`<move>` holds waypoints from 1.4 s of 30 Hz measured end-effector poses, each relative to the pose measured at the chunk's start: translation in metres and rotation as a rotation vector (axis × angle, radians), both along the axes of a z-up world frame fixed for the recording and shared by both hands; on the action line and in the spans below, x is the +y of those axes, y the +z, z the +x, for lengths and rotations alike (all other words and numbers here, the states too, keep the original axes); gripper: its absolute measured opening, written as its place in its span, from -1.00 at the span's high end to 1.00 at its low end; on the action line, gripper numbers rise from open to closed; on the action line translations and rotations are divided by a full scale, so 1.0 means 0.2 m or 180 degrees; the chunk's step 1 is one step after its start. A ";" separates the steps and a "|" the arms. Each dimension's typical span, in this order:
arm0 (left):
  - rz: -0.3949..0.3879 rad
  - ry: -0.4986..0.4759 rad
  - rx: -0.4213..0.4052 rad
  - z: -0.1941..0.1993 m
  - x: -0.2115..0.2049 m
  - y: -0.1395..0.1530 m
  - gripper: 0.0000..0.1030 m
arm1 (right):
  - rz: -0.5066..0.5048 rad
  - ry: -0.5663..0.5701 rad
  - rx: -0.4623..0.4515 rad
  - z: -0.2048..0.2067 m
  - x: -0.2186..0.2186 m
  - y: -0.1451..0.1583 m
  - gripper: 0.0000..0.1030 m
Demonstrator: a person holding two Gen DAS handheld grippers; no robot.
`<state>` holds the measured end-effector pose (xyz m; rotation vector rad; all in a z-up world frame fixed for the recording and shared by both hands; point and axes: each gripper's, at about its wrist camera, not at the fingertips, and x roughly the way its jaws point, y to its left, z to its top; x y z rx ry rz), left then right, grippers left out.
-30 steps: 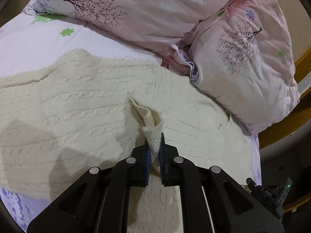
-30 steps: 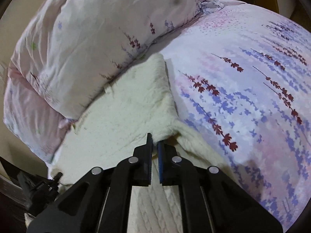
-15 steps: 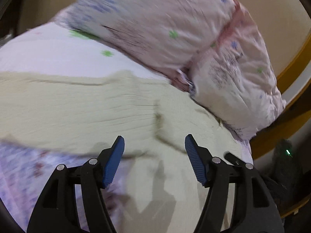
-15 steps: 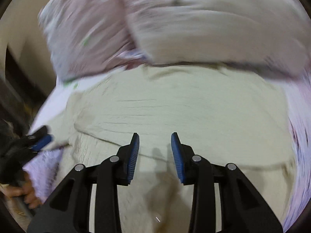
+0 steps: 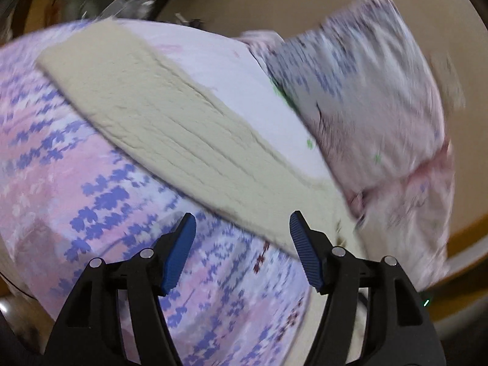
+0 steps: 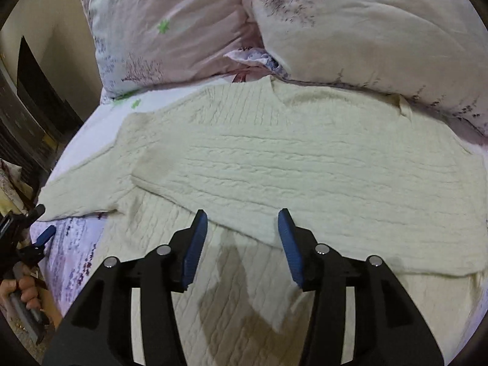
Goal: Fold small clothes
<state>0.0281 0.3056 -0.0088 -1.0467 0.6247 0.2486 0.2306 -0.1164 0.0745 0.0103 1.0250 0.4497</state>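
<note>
A cream cable-knit sweater (image 6: pixel 305 164) lies flat on the bed, one sleeve folded across its body. My right gripper (image 6: pixel 242 247) hovers over the folded sleeve's lower edge, its jaws opening with nothing between them. The other sleeve (image 5: pixel 170 122) stretches diagonally across the lavender-print sheet (image 5: pixel 76 189). My left gripper (image 5: pixel 242 253) stands open above the sheet, just short of that sleeve's near edge, and holds nothing. In the right wrist view the left gripper (image 6: pixel 41 224) shows at the left edge by the sleeve's cuff, held by a hand (image 6: pixel 21 289).
Two pink floral pillows (image 6: pixel 350 30) press against the sweater's far edge and collar. In the left wrist view, blurred, the pillows (image 5: pixel 366 106) lie right of the sleeve. Dark furniture (image 6: pixel 33 91) stands beyond the bed's left side.
Both grippers were shut on folds of the sweater and have let go and opened. The left one swung away to the outstretched sleeve. The right one rolled and now faces the sweater's body.
</note>
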 end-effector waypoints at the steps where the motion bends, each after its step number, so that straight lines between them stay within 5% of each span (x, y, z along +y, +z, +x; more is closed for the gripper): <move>1: -0.0082 0.0057 -0.0023 -0.01 0.02 -0.01 -0.26 | 0.0015 -0.0003 -0.0003 0.00 0.01 0.01 0.00; 5: -0.0265 0.0370 -0.0043 -0.03 0.14 -0.03 -0.23 | 0.0137 0.0007 0.0051 -0.02 -0.01 0.03 -0.01; 11: -0.0473 0.0654 -0.0036 -0.05 0.31 -0.07 0.27 | 0.0238 0.0077 0.0006 -0.06 -0.03 0.07 -0.02; 15: -0.0309 0.0641 0.0009 -0.01 0.36 -0.04 0.84 | 0.0256 0.0063 -0.0056 -0.07 -0.08 0.11 -0.03; 22: 0.0139 0.0437 -0.0375 0.16 0.30 0.28 0.91 | 0.0344 -0.0083 -0.0147 -0.08 -0.24 0.15 -0.08; 27: 0.0449 -0.0083 -0.0731 0.44 0.02 0.55 0.91 | 0.0424 -0.0258 -0.0183 -0.08 -0.38 0.17 -0.09; 32: 0.0597 -0.0858 -0.0903 0.72 -0.47 0.66 0.91 | 0.0498 -0.0462 -0.0165 -0.07 -0.54 0.15 -0.10; 37: 0.0740 -0.1650 -0.0952 0.88 -1.02 0.62 0.91 | 0.0523 -0.0617 -0.0168 -0.07 -0.69 0.12 -0.10; 42: 0.0690 -0.2445 -0.0761 0.98 -1.54 0.43 0.91 | 0.0493 -0.0860 -0.0164 -0.07 -0.83 0.08 -0.10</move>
